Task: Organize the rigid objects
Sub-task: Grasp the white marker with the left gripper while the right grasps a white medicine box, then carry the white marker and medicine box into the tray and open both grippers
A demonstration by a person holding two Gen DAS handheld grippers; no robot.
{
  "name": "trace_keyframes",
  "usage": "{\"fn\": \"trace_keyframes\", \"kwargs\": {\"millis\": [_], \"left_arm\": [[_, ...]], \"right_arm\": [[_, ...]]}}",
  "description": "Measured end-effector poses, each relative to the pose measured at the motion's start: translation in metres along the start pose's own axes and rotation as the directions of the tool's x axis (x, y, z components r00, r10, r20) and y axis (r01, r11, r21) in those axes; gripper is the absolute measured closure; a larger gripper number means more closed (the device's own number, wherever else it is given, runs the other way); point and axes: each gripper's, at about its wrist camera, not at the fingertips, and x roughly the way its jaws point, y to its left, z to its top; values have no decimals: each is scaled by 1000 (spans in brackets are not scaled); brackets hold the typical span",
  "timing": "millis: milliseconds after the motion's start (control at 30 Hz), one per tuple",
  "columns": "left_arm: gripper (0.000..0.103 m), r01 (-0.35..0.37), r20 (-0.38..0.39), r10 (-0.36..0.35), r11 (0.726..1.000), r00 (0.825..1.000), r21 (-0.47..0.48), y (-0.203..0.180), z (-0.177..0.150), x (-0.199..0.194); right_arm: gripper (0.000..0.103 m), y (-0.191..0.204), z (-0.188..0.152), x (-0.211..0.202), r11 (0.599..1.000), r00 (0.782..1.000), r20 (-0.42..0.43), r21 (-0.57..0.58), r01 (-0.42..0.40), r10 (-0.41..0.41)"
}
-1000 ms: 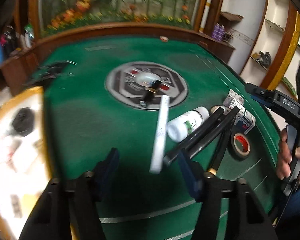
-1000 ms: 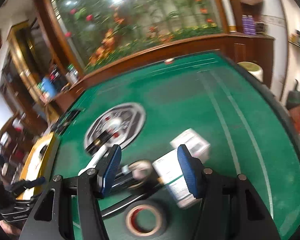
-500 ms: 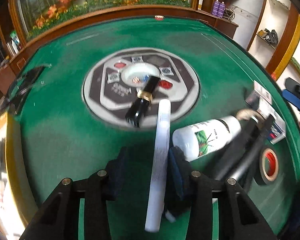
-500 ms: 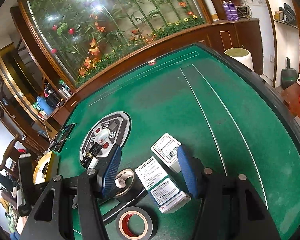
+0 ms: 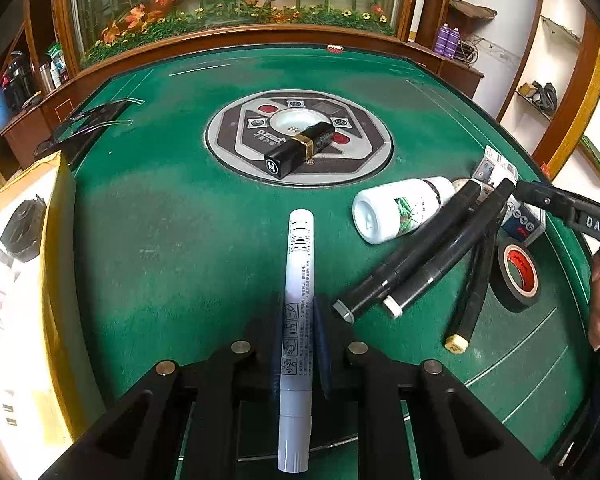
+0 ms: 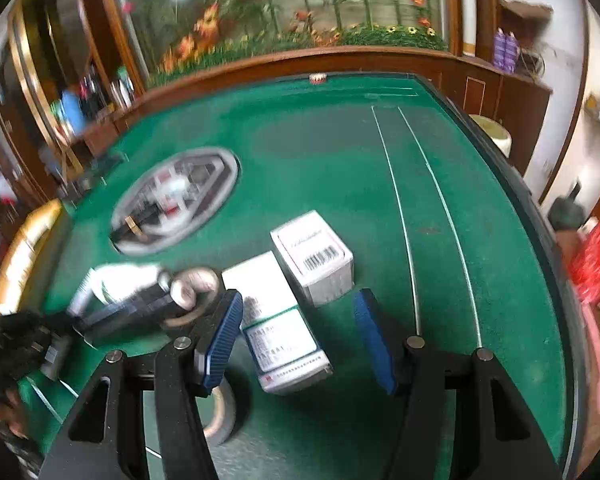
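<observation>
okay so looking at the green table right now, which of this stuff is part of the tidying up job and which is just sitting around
Part of the job:
white marker, clamped in the left gripper
black markers
white bottle
lipstick
tape roll
two medicine boxes
right gripper, jaws open over the boxes

Just lying about:
table's centre panel
flower display
purple bottles on the shelf

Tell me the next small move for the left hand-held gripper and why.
Probably lift straight up a little. The left hand-held gripper is shut on the white marker, which lies along its fingers with the far end near the green table. The black markers and white bottle lie close on the right, so lifting before carrying it sideways should avoid knocking them.
</observation>
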Motion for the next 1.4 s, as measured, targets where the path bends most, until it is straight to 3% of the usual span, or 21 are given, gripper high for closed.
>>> {"fn": "trace_keyframes", "kwargs": {"millis": [300,500,600,700,767,967,1133,1400], "left_arm": [[88,-29,16,29,999,999,13,-5,1,2],[88,-38,28,38,999,999,15,-7,0,2],[88,-39,32,39,999,999,9,-6,1,2],[89,-37,41,37,999,998,-1,-6,0,2],[89,-26,51,27,999,998,-18,-4,-2,0],[89,10,77,-4,997,997,-76,5,-3,-13],[89,29,124,-16,994,992,-101,11,-2,-33],[89,49,211,-16,987,977,-153,32,-3,-74]], "right_arm": [[41,8,-3,-10,997,999,38,-61,37,-34],[41,15,-3,-5,992,999,15,-117,54,-53],[41,14,-6,7,991,997,-42,-122,62,-68],[59,14,-9,17,991,995,-84,-122,51,-61],[61,12,-10,15,993,996,-75,-113,47,-56],[65,-1,-2,-7,999,999,33,-9,-34,34],[65,10,-2,-29,989,977,151,-14,-147,147],[65,48,-2,-28,967,961,120,-81,-240,248]]}}
